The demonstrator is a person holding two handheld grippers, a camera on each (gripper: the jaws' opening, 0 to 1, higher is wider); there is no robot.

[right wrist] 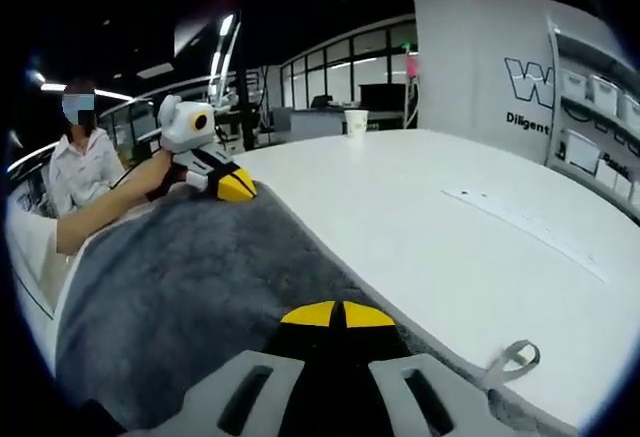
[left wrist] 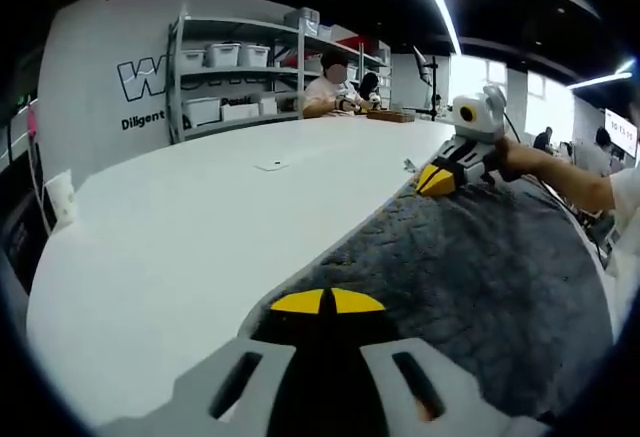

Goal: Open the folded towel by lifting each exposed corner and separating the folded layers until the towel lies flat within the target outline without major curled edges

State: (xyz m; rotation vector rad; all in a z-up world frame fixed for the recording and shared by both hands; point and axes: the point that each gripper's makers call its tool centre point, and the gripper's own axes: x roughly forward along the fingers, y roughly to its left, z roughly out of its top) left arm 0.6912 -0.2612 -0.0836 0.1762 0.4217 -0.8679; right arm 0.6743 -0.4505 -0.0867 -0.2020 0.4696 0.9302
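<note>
Grey towel spread on white worktop, both claws clamped on its edge.

Fuzzy quilted towel (left wrist: 480, 277) fills lower right; left claw (left wrist: 328, 302) and right claw (right wrist: 343, 314) pinch its edge; paper cup (right wrist: 356, 122) stands upper centre on smooth worktop (left wrist: 200, 217).

Table (left wrist: 190, 227) is wide open beyond the towel's (left wrist: 470, 277) far edge: bare white top, plenty of room to sweep either gripper outward. Only small stuff on it: a flat tag (left wrist: 272, 165) mid-table, a strip of tape (right wrist: 530, 225) lying flat, a paper cup (right wrist: 356, 122) at the far edge. Shelving (left wrist: 235, 67) and seated people sit well back, clear of the work area. A loop tab (right wrist: 512, 360) sticks out at the towel corner.
</note>
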